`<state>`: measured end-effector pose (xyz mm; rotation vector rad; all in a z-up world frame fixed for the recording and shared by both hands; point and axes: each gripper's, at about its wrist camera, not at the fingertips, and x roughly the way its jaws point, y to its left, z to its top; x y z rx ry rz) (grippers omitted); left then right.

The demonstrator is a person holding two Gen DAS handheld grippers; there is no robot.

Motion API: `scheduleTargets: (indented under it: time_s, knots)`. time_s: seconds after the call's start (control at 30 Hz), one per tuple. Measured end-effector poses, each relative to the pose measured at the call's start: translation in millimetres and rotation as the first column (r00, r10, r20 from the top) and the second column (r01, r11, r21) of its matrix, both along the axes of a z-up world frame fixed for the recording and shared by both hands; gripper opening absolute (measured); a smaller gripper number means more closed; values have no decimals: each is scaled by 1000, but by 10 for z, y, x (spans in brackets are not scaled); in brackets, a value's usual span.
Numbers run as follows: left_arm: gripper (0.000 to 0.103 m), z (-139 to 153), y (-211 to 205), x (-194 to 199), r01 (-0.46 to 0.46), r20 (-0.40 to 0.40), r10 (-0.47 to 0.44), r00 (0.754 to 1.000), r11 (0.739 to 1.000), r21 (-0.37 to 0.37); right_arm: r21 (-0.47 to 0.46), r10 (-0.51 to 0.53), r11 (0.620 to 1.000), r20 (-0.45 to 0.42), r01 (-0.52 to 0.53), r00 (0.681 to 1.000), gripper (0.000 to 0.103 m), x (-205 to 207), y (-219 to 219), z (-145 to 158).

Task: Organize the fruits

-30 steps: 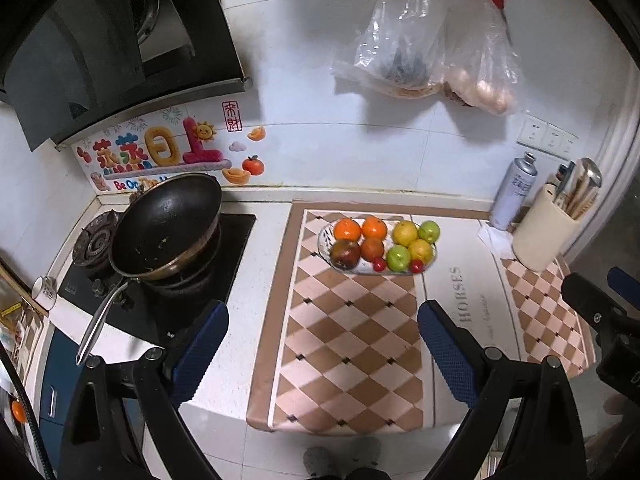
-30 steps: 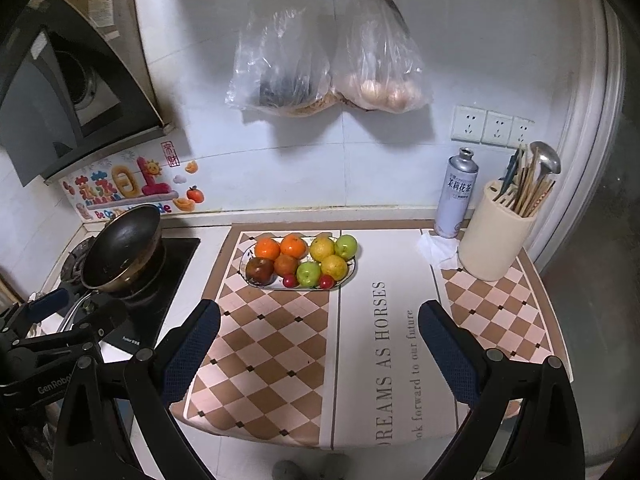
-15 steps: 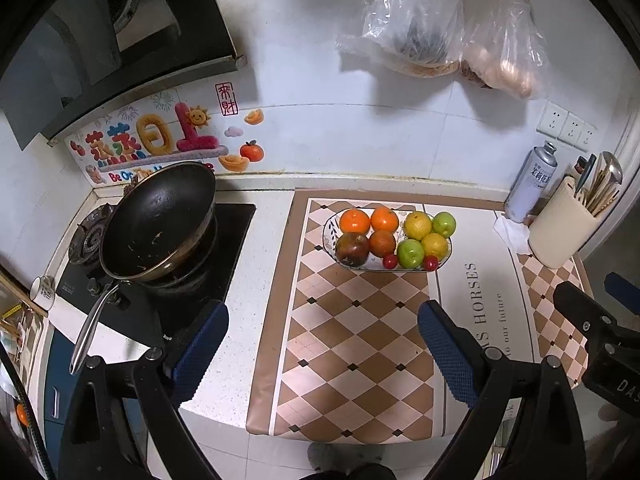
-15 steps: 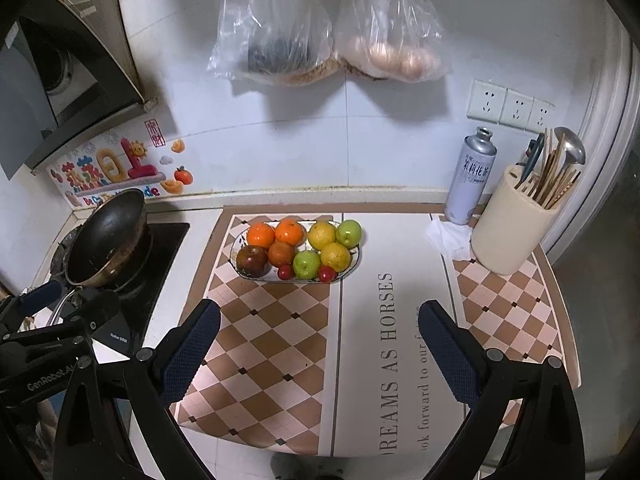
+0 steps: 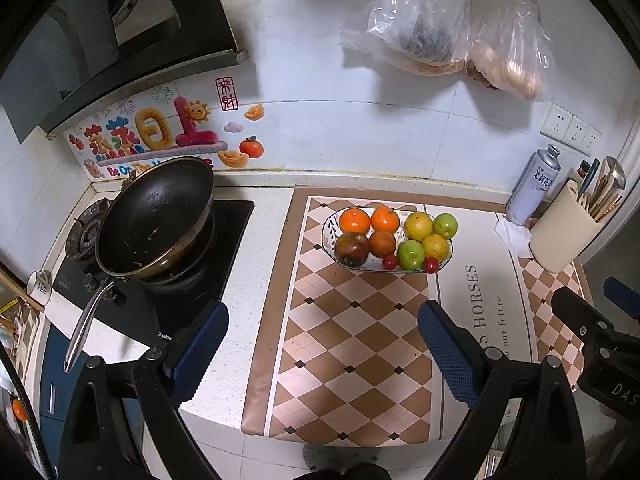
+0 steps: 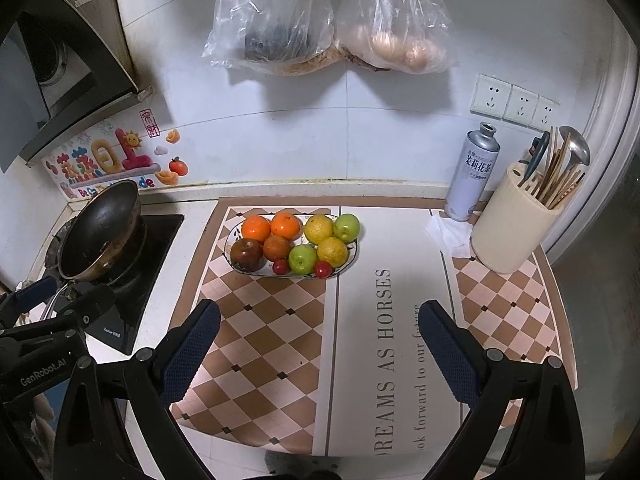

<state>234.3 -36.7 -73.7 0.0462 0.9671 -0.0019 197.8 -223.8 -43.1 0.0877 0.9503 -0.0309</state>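
Fruit plate (image 6: 233, 240) sits on the checkered mat (image 6: 264, 340), right of the wok (image 6: 100, 228): oranges (image 6: 256, 228), yellow citrus (image 6: 319, 229), green apples (image 6: 303, 259), a dark red fruit (image 6: 247, 255), two cherry tomatoes (image 6: 322, 269). Your left gripper (image 5: 322, 354) and right gripper (image 6: 318, 350) hover near the counter's front edge, well short of the plate, fingers spread wide, holding nothing. Can (image 6: 472, 172) and utensil holder (image 6: 512, 228) stand at far right.

Plate (image 6: 234, 246) mostly hidden under fruit, hanging bags (image 6: 332, 16) cut off at top edge
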Motion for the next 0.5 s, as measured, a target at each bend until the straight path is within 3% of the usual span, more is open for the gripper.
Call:
scheduleTargets:
  time_s: [0.1, 0.5]
  knots:
    - [102, 7, -2, 15, -10, 2, 10, 1000, 1000, 3, -4, -1, 1000, 0, 1, 1000, 101, 3, -2, -2]
    - [102, 29, -23, 9, -18, 10, 18, 1000, 1000, 7, -6, -2, 1000, -1, 2, 1000, 101, 11, -14, -12]
